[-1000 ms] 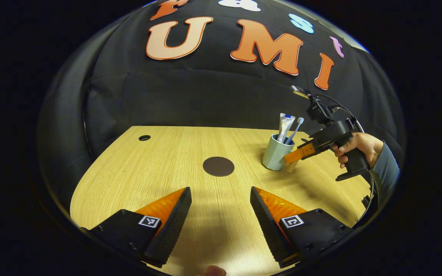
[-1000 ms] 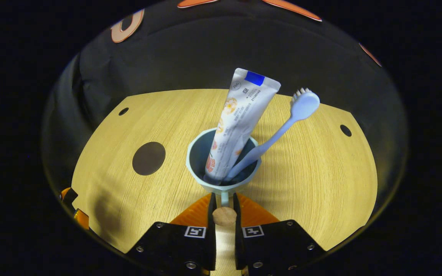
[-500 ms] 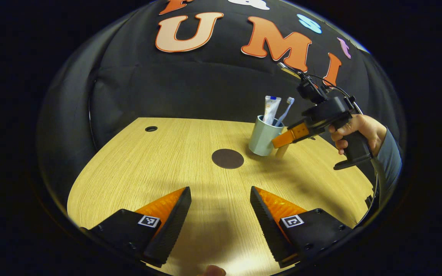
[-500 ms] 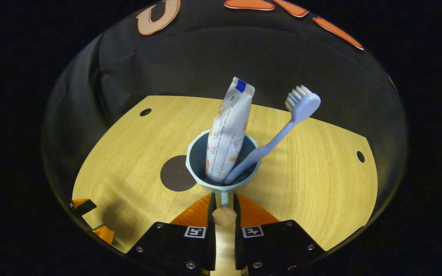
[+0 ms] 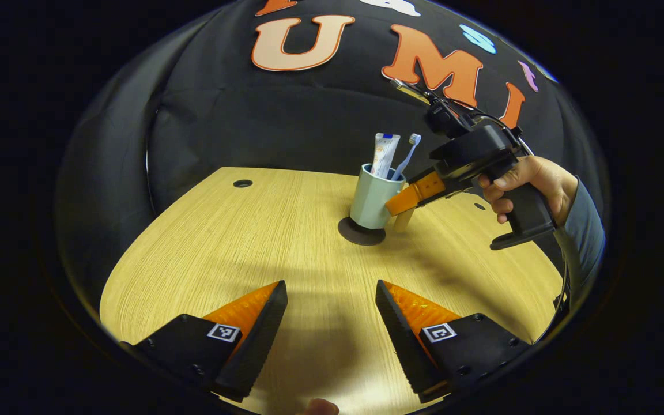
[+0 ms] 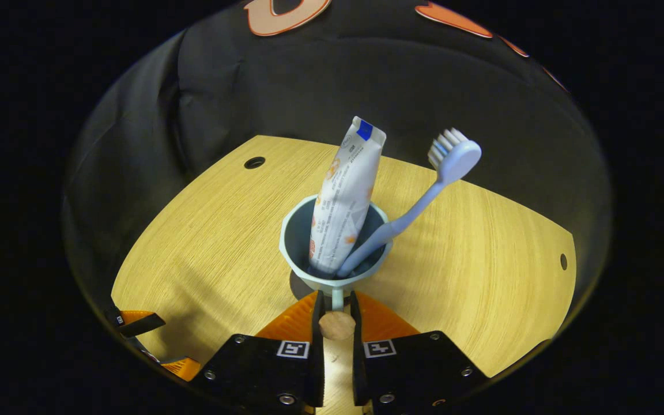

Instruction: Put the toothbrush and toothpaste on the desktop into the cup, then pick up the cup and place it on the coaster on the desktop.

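Pale green and hard-looking, the cup (image 5: 372, 199) is standing over the dark round coaster (image 5: 361, 232) near the middle of the desk (image 5: 240, 253), toward its far edge; whether its base is already resting on the coaster or hanging just above it, I cannot tell. The toothpaste (image 6: 343, 199) and the toothbrush (image 6: 418, 202) are both leaning inside it, tops sticking well above the rim.

The right gripper (image 6: 336, 300) is pinching the cup's handle, a thin strip on the near side with a round wooden knob (image 6: 336, 325); both fingers are pressing on that strip with no gap beside it. In the left gripper view a person's hand (image 5: 531, 187) is holding this gripper by its grip near the right edge of the desk.

The cup is probably ceramic or stiff plastic: rigid, smooth, and not heavy with such a load. Held by the handle alone, its weight is hanging off to one side, so it is likely wanting to swing or tip; a level, firm pinch close to the cup wall seems the safest hold. The tube is soft and light, the brush stiff and slim, and both are loose, so a tilt could be shifting them or spilling them out. A hard set-down could be chipping the cup if it is ceramic.

The left gripper (image 5: 332, 314) is hovering over the near edge of the desk, fingers spread wide and holding nothing.
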A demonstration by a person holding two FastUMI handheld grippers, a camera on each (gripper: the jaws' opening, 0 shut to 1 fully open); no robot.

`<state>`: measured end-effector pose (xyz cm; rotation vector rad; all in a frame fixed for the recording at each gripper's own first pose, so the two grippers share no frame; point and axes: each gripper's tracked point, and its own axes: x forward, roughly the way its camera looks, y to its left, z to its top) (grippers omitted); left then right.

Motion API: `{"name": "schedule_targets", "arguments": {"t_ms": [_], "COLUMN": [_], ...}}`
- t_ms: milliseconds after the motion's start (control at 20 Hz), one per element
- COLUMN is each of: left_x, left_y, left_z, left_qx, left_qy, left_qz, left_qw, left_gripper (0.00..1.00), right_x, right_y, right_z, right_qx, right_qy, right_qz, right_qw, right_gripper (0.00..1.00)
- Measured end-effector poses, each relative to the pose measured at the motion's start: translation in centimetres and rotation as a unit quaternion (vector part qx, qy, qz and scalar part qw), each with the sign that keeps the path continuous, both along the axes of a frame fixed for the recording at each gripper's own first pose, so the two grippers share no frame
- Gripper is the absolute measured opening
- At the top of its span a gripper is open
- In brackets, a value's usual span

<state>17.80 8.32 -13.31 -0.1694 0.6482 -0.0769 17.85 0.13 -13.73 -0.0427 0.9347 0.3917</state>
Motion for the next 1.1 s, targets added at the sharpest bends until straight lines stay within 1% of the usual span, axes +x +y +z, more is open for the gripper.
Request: {"name": "schedule_targets", "arguments": {"t_ms": [150,200,250,300,400,450,500,550,650,700,750,800,850,950,1000,1050,1100], "left_x": [-0.3,-0.3,-0.5,-0.7,-0.7,-0.6,-0.6,-0.4,0.0,-0.1,-0.1,-0.1,-0.1,0.4,0.7,1.0,1.2], "left_y": [0.6,0.9,1.2,1.4,1.4,1.2,1.1,0.9,0.5,0.4,0.2,-0.1,-0.3,-1.0,-1.3,-1.5,-1.7], "left_z": [-0.5,-0.7,-0.8,-1.2,-1.6,-1.4,-1.3,-1.1,-0.8,-0.4,0.2,0.7,1.3,2.1,2.7,3.4,4.0], "left_qx": [0.002,-0.001,-0.005,-0.007,-0.008,-0.011,-0.011,-0.010,-0.007,-0.005,-0.004,-0.003,-0.003,0.002,0.006,0.010,0.015], "left_qy": [0.006,0.008,0.009,0.013,0.017,0.017,0.015,0.012,0.006,0.001,-0.005,-0.010,-0.013,-0.025,-0.033,-0.044,-0.056], "left_qz": [0.008,0.012,0.014,0.016,0.019,0.018,0.018,0.016,0.013,0.012,0.010,0.008,0.005,0.002,0.002,0.003,0.005], "left_qw": [1.000,1.000,1.000,1.000,1.000,1.000,1.000,1.000,1.000,1.000,1.000,1.000,1.000,1.000,0.999,0.999,0.998], "left_gripper": [0.99,0.99,0.99,0.99,0.99,0.99,0.99,0.99,1.00,1.00,1.00,0.99,0.99,0.99,0.99,0.99,0.99], "right_x": [0.1,0.1,0.3,-0.1,0.0,0.0,0.0,-0.4,-1.2,-1.8,-2.1,-2.3,-2.7,-3.3,-3.7,-4.0,-4.3], "right_y": [-0.2,-0.3,-0.4,-0.6,-0.6,-0.7,-0.8,-1.0,-1.1,-1.2,-1.7,-2.2,-3.1,-4.5,-5.4,-6.3,-7.5], "right_z": [0.8,1.6,1.0,0.8,0.9,1.0,1.3,1.7,2.3,2.7,3.4,4.1,4.9,6.7,7.5,8.6,9.8], "right_qx": [0.003,0.008,0.003,-0.006,-0.008,-0.010,-0.012,-0.016,-0.010,-0.002,0.004,0.003,-0.002,0.000,0.009,0.017,0.020], "right_qy": [0.021,0.018,0.016,0.019,0.010,0.005,-0.001,-0.008,-0.015,-0.021,-0.039,-0.062,-0.087,-0.128,-0.143,-0.163,-0.187], "right_qz": [-0.002,-0.008,-0.006,0.002,0.000,0.002,0.007,0.012,0.017,0.016,0.011,0.009,0.005,-0.010,-0.022,-0.035,-0.048], "right_qw": [1.000,1.000,1.000,1.000,1.000,1.000,1.000,1.000,1.000,1.000,0.999,0.998,0.996,0.992,0.989,0.986,0.981], "right_gripper": [0.20,0.14,0.20,0.19,0.23,0.27,0.38,0.46,0.58,0.67,0.77,0.77,0.86,0.88,0.83,0.88,0.88]}}
